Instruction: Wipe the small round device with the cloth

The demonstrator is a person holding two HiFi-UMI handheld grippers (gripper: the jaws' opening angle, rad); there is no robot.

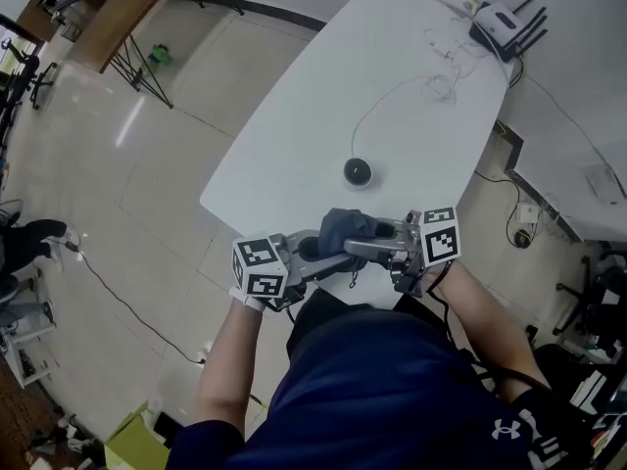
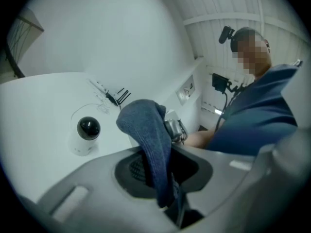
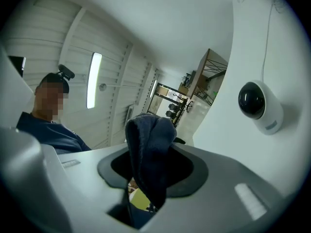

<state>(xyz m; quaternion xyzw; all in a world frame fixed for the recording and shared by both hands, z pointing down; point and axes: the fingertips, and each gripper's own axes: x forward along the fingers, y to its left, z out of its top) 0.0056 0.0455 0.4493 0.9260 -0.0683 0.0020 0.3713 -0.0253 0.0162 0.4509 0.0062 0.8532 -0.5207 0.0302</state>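
1. Nearest in the head view: a torso in a navy shirt [image 1: 392,390], both forearms reaching out over the table's near edge.
2. Left gripper [image 2: 163,176]: jaws nearly together, pinching the dark blue terry cloth [image 1: 343,228]. A bunched fold stands up past the tips.
3. Right gripper [image 3: 148,178]: jaws partway apart with the same cloth between them. A gap shows beside the fabric, so I read no firm pinch here.
4. The two grippers face each other, with the cloth wadded between them just above the edge of the white oval table [image 1: 294,135].
5. The small round device with a white body and glossy black dome [image 1: 359,172] stands on the table just beyond the cloth, untouched. A thin white cord [image 1: 377,106] runs off behind it.
6. Far end: a white router with black antennas [image 1: 500,20].
7. Handling, my judgement:
   - The cloth is limp and light. I would grip the wad low and leave a soft pad proud for wiping.
   - The device looks light and smooth, so it is likely to skid or tip.
   - I would steady it by the white base, not the dome, and wipe gently.
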